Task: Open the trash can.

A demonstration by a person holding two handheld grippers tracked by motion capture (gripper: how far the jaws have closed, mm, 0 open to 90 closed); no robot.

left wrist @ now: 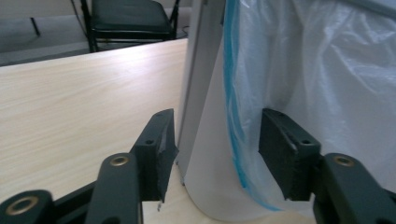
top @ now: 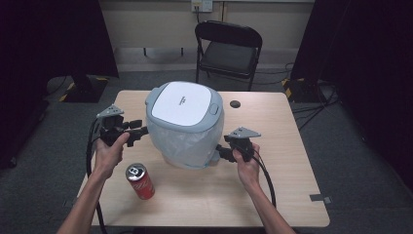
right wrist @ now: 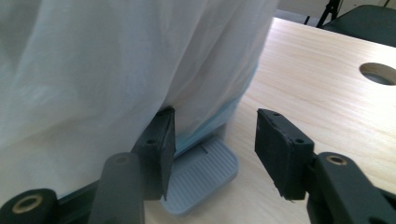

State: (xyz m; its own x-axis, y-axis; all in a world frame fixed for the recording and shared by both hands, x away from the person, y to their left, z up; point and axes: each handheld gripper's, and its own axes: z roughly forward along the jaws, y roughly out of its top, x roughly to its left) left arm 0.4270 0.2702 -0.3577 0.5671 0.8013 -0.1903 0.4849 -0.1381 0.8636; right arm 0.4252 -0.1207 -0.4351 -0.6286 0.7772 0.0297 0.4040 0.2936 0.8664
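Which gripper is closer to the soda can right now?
Left. The left gripper sits just above the soda can, beside the bin; the right gripper is across the bin's base.

Bin point(top: 185, 124) stood mid-counter point(top: 287, 195), bag point(top: 182, 144) hanging over its sides, pedal point(right wrist: 201, 179) at its base. Can point(top: 140, 181) stood upright near the front left. Left claw point(top: 141, 134) flanked the bin's left, right claw point(top: 220, 153) its right. Chair point(top: 229, 48) stood behind the counter.

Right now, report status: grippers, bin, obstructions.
Left gripper and right gripper open, flanking the bin. Liner bag between left jaws. Soda can nearby, clear.
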